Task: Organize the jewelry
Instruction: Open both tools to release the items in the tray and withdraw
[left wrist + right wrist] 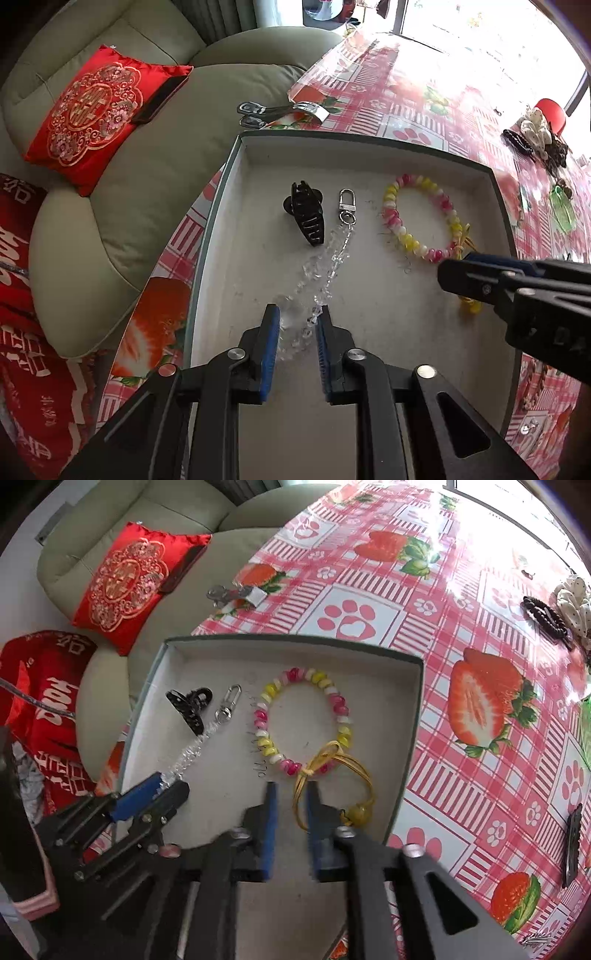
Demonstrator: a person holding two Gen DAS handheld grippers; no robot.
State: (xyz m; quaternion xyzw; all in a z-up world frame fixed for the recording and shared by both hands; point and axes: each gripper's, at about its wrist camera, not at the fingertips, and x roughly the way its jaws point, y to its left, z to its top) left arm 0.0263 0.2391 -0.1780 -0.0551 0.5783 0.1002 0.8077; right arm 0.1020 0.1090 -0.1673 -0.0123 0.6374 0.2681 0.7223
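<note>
L gripper (296, 319) fingers apart, straddling tail end of clear bead chain (325, 273) on tray (369, 146) floor. Chain runs fwd to silver clasp (347, 206). Black hair claw (308, 214) ahead-left of fingers, pink/yellow bracelet (417, 218) ahead-right. R gripper (448, 275) enters from right, at bracelet's gold cord.

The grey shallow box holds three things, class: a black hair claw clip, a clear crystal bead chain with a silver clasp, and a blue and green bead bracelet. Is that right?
One detail is wrong: the bead bracelet is pink, yellow and white, not blue and green, as the right wrist view shows. The grey shallow box does hold the black hair claw clip and the clear crystal bead chain with a silver clasp.
</note>
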